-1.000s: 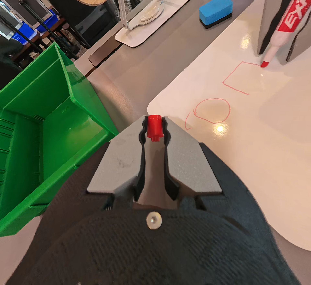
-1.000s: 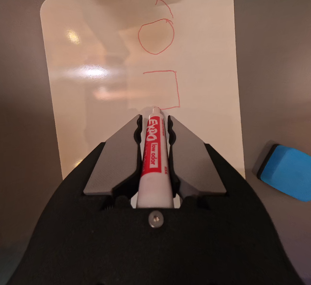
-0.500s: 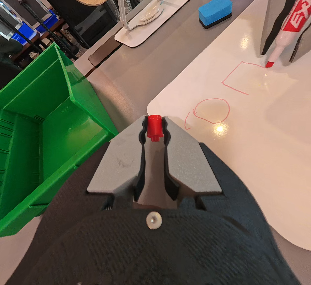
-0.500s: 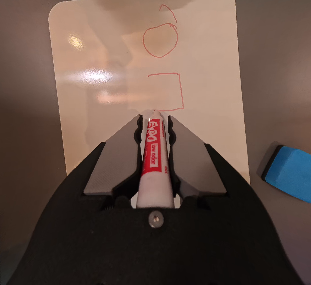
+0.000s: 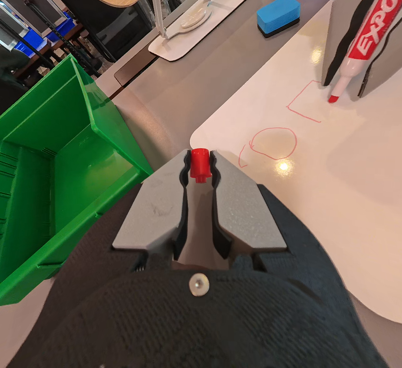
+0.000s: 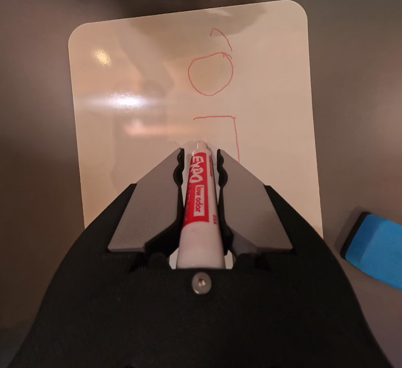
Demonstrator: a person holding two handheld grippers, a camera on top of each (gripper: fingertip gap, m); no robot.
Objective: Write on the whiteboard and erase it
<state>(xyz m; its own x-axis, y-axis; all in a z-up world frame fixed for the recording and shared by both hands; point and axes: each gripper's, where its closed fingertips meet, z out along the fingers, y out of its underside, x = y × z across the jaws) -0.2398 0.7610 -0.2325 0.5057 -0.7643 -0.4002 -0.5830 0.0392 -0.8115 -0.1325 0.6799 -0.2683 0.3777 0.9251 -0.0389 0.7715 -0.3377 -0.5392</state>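
Right wrist view: whiteboard [image 6: 130, 161] flat on grey desk [image 6: 32, 118], left half blank, red circle [image 6: 210, 74] and unfinished square near right edge. Right hand-held gripper [image 6: 200, 153] clamps marker [image 6: 201, 205], tip at board. Eraser [image 6: 376, 246] off board's right. Left hand-held gripper [image 5: 200, 159] clamps red cap [image 5: 200, 165] beside green bin [image 5: 54, 161].

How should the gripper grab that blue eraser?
Best guess: grip the blue eraser from above, fingers closing across its two long blue foam sides. It lies flat on the grey table beside the whiteboard, black felt down, with bare table around it.
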